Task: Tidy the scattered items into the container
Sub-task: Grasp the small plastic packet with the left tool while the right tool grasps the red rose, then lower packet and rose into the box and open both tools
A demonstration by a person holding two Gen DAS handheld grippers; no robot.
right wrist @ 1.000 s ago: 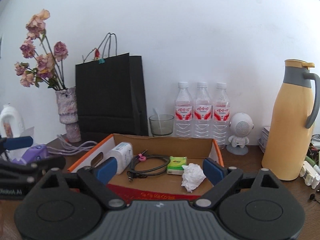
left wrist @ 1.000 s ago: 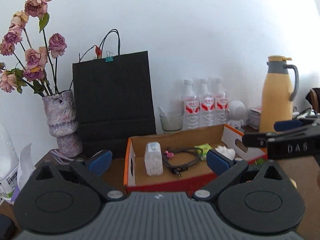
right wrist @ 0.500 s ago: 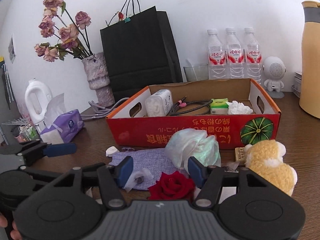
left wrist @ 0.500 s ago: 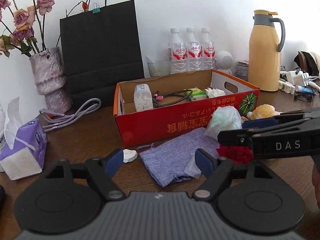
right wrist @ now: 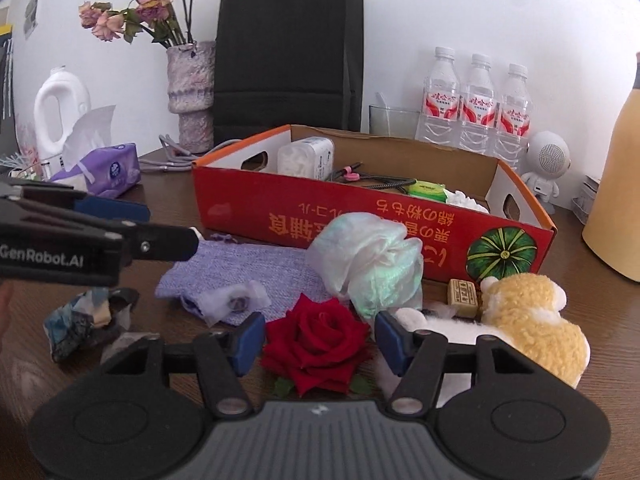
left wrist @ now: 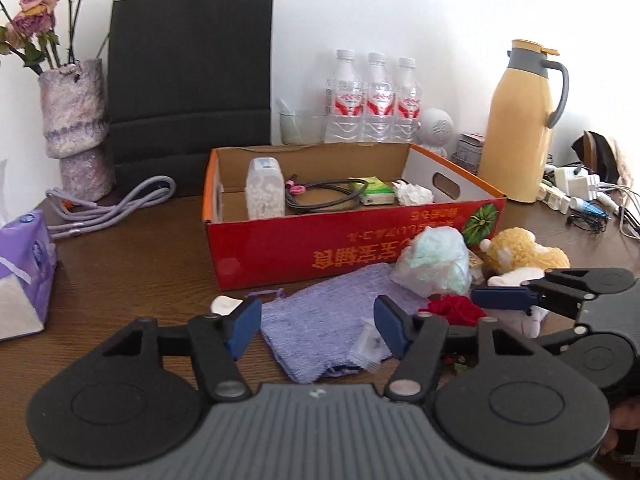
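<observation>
A red cardboard box [left wrist: 280, 240] [right wrist: 280, 216] stands mid-table and holds a white jar [left wrist: 264, 194], a black cable [left wrist: 324, 198], a green packet and a crumpled tissue. In front of it lie a lilac cloth pouch [left wrist: 320, 320] [right wrist: 248, 268], a pale green plastic bundle [left wrist: 434, 266] [right wrist: 372, 264], a red rose [right wrist: 316, 346] [left wrist: 456, 308] and a yellow plush toy [right wrist: 532, 320] [left wrist: 524, 252]. My left gripper [left wrist: 318, 326] is open over the pouch. My right gripper [right wrist: 320, 338] is open with the rose between its fingers, not clamped.
A purple tissue pack [left wrist: 24, 272], lilac cord [left wrist: 108, 208], vase of dried roses [left wrist: 76, 120], black paper bag [left wrist: 192, 80], three water bottles [left wrist: 376, 100], yellow thermos [left wrist: 520, 132] and a white jug [right wrist: 60, 112] ring the box. A crumpled dark wrapper [right wrist: 80, 320] lies front left.
Both grippers have dropped from box height and drawn back toward the table front. The scattered items before the box have come into view. The right gripper now straddles the rose.
</observation>
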